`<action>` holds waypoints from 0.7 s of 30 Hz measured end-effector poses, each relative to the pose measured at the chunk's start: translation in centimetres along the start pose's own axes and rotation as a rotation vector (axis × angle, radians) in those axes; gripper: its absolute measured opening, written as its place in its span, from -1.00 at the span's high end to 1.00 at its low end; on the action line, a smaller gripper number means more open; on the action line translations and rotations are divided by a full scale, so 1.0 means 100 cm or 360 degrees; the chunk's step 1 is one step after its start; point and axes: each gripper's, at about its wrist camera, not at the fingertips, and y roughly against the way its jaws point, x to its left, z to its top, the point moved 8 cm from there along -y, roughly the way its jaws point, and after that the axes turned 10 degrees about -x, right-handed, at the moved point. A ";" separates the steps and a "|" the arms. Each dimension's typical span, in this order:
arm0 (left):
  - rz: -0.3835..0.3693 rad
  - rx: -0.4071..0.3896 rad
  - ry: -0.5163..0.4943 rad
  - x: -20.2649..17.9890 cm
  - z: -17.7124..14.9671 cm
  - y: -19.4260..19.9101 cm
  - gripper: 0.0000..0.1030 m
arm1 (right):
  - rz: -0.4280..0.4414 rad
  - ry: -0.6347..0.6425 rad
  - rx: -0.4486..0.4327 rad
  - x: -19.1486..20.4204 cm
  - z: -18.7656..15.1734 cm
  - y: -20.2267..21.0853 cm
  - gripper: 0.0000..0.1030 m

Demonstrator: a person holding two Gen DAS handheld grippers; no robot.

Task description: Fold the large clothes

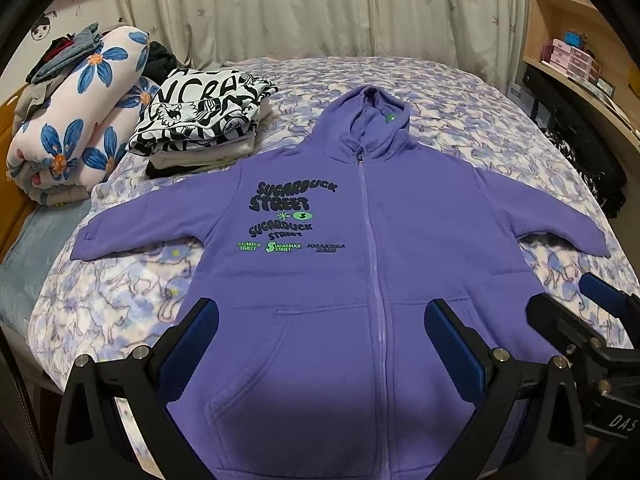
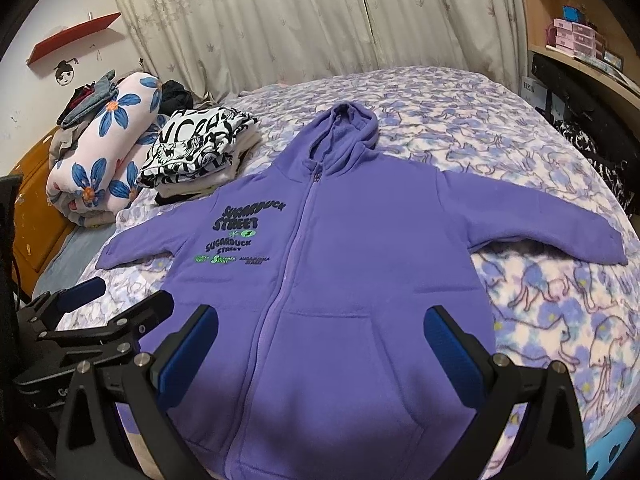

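Observation:
A purple zip hoodie with dark and green chest lettering lies flat, front up, on the bed, sleeves spread out and hood pointing away; it also shows in the right wrist view. My left gripper is open and empty, hovering above the hoodie's lower front by the pockets. My right gripper is open and empty too, above the lower right pocket area. The right gripper shows at the right edge of the left wrist view. The left gripper shows at the left of the right wrist view.
A stack of folded clothes topped by a black-and-white print sits left of the hoodie, next to a rolled floral blanket. The bed has a purple patterned cover. Curtains hang behind; shelves stand at right.

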 end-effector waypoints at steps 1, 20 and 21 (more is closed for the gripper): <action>0.0002 0.0002 0.0003 0.000 0.002 -0.003 -0.98 | -0.0004 0.0002 -0.0008 -0.002 0.003 -0.001 -1.00; -0.0124 -0.0117 -0.0013 -0.050 0.106 -0.076 -0.98 | -0.0354 0.0111 -0.0249 -0.094 0.085 -0.019 -1.00; -0.0129 -0.0135 -0.0021 -0.056 0.110 -0.079 -0.98 | -0.0368 0.0111 -0.0262 -0.099 0.090 -0.018 -1.00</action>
